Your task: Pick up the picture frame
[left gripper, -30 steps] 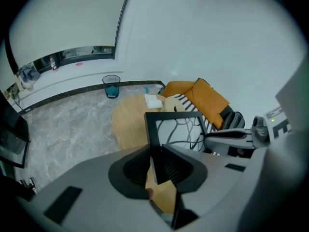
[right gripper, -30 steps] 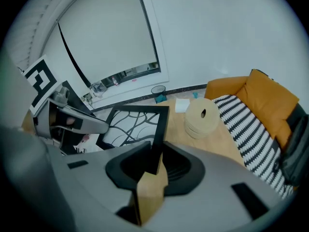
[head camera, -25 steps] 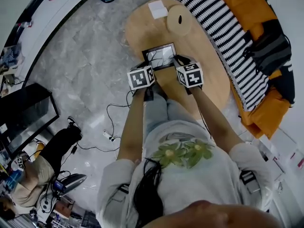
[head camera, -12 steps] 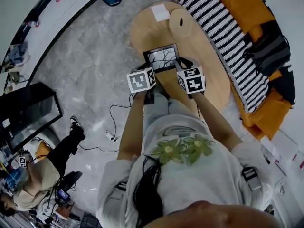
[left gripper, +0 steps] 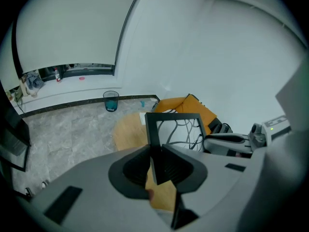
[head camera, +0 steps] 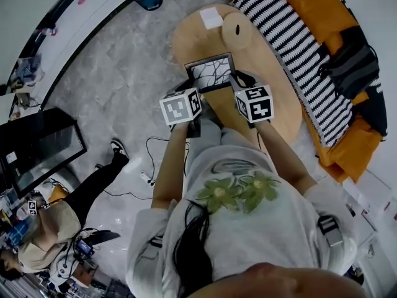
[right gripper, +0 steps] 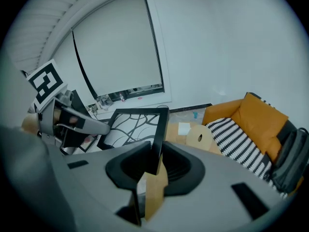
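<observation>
Black rectangular picture frame (head camera: 211,72) is held above the oval wooden tabletop (head camera: 186,42), long axis 9-to-3; its 9 o'clock edge is pinched by left tongs (left gripper: 155,161), 3 o'clock edge by right tongs (right gripper: 154,161). Both equally near.

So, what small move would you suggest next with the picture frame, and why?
Probably raise the picture frame a little higher, kept level: the left gripper and right gripper each clamp one side edge, and it hangs above the wooden table.
</observation>
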Motion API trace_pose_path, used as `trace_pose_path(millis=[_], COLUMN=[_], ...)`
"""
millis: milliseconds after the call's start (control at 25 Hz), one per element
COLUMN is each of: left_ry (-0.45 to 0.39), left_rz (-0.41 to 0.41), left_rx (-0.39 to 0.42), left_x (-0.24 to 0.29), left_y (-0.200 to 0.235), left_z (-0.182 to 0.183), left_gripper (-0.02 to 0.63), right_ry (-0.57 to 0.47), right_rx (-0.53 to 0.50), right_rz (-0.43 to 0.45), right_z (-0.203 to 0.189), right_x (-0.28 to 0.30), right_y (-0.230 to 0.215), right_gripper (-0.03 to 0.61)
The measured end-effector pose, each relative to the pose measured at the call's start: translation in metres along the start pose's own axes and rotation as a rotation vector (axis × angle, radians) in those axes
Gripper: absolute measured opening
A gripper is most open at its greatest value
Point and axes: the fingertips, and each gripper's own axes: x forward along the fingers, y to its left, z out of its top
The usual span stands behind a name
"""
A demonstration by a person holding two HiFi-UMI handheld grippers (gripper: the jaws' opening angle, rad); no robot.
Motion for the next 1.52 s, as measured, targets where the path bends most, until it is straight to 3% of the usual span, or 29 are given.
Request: trace_pose_path(millis=[360,720,1520], left_ry=[-0.055,-0.174,-0.279], left_rz=[0.001,0.004,0.036], left_rx=[0.02,0.085,0.151], left_x=[-0.037,-0.072,-0.106], left_y=[-0.014,-0.026,-0.041], left_z=[0.018,0.033,0.048], left_gripper=[0.09,0.089,0.09], right_ry=[-0.043,-0.124,-0.221], right_rx=[-0.013,-0.026,-0.038], right_rz=[0.01,-0.001,-0.01], right_z=[0.028,0.05,0.071], right_x=[-0.03,-0.061,-0.092], right_y=[0.011,0.023,0.032], right_gripper=[0.084,0.084,0.081])
